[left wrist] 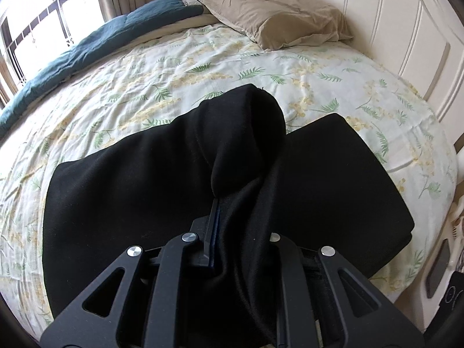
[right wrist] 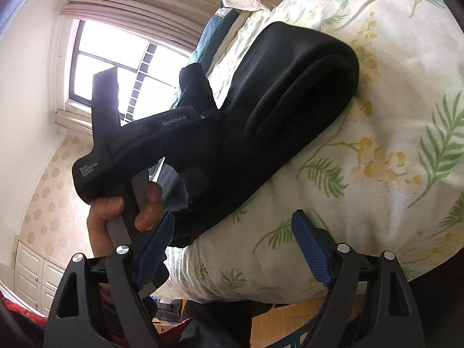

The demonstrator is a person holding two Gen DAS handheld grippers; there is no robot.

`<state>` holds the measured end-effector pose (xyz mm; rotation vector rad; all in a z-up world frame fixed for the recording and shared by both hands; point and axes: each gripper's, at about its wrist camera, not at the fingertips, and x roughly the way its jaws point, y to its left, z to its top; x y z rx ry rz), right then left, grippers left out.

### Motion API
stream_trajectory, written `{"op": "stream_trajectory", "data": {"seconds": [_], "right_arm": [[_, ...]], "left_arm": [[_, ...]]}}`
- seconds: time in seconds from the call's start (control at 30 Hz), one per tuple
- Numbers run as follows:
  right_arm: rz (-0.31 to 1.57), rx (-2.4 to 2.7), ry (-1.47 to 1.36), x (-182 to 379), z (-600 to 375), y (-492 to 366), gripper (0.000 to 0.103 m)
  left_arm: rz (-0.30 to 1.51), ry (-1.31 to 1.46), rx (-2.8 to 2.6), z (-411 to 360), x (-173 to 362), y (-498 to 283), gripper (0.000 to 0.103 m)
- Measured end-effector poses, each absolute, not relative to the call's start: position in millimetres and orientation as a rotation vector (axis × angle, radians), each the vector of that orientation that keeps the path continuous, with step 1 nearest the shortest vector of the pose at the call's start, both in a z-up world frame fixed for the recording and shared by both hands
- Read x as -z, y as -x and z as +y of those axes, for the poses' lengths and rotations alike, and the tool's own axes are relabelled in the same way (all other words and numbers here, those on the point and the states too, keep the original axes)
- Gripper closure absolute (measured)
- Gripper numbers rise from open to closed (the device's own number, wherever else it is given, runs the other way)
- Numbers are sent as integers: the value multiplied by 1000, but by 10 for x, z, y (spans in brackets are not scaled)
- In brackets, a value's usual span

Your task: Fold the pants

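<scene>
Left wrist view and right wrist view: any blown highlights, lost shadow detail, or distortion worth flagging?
Left wrist view: window blown out to white; black pants nearly featureless, folds barely readable; fisheye bows the floral bedsheet. Right wrist view: window clipped white, backlighting the left gripper into a near silhouette; tilted horizon, dark vignette in the corners; right gripper sharp.

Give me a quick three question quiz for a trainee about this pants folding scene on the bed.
1. True or false: the left gripper is shut on the black pants.
2. Multiple choice: the right gripper is A) shut on the pants, B) open and holding nothing, C) shut on the tan pillow.
3. Fill in: the pants lie on a floral ____.

Key: 1 true: black fabric is pinched between its fingers. 2 B: its blue pads stand apart at the bed's edge. 3 bedsheet.
</scene>
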<state>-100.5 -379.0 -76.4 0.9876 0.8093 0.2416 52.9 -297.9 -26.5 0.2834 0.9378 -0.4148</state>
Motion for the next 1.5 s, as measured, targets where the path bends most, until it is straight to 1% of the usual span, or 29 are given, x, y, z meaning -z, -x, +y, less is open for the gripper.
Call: {"op": "stream_trajectory", "data": {"seconds": [0.1, 0.23, 0.3, 0.33, 0.37, 0.47, 0.53, 0.6, 0.63, 0.7, 0.83, 0.97, 1.13, 1.27, 1.43, 1.5], "right_arm": [[806, -226, -992, 729, -3820, 1002, 21], [802, -211, -996, 690, -3881, 1050, 21], [800, -202, -994, 691, -3886, 1055, 21], [800, -198, -994, 691, -3889, 1061, 21], [800, -195, -996, 697, -3901, 1068, 21], [800, -181, -1002, 694, -3924, 1098, 21], [800, -175, -1000, 688, -3931, 1110, 21], [802, -168, -997, 683, -3933, 1118, 21], [803, -164, -996, 680, -3935, 1123, 21], [805, -158, -994, 670, -3941, 1134, 21], [814, -137, -968, 621, -3972, 1150, 21], [798, -108, -940, 495, -4028, 1175, 21], [714, -130, -851, 30, -4095, 1078, 21], [712, -195, -767, -123, -4135, 703, 21], [866, -241, -692, 153, -4121, -83, 21], [910, -231, -639, 261, -4078, -263, 21]], "left_arm": [[931, -300, 414, -3023, 280, -507, 86], [914, -314, 421, -3079, 270, -462, 77], [904, -316, 428, -3099, 257, -426, 65], [898, -313, 440, -3114, 242, -397, 53], [890, -312, 446, -3126, 231, -373, 47], [842, -341, 452, -3175, 178, -258, 26], [824, -353, 454, -3190, 143, -197, 20], [820, -352, 469, -3180, 94, -141, 19], [821, -352, 468, -3177, 82, -125, 16], [819, -346, 461, -3132, 34, -103, 13], [816, -315, 454, -2977, -98, -85, 11], [819, -248, 448, -2610, -231, -116, 10], [838, -117, 380, -1860, -283, -273, 10], [843, -72, 288, -1197, -163, -418, 10], [872, -52, 200, -655, 43, -484, 10], [897, -40, 175, -508, 134, -491, 10]]}}
